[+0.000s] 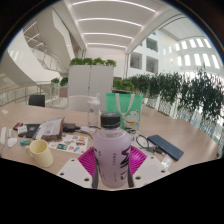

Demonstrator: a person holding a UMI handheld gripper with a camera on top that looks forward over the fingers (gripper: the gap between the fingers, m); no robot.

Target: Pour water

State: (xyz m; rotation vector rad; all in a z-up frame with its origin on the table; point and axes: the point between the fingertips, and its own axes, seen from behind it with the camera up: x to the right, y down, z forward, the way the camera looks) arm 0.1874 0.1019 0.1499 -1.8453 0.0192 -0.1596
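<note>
Gripper view shows the tool [112, 166] grasping a clear water bottle [111, 152], both pink pads [89, 161] pressing its sides. Beyond it, a green cup [127, 103] stands on the surface [70, 125], a pale cup [39, 151] nearer.

The room I'm working in is bright — light falls from long ceiling strips [108, 22] overhead and from tall windows [190, 52] beyond the plants, which wash out nearly white. My wide lens bends everything hard: railings and window lines curve toward the rim. The bottle [112, 152] close to my camera looks sharp enough, with soft sheen on its plastic. Shadows on the table [20, 118] are faint and diffuse — far greenery goes slightly soft.
</note>
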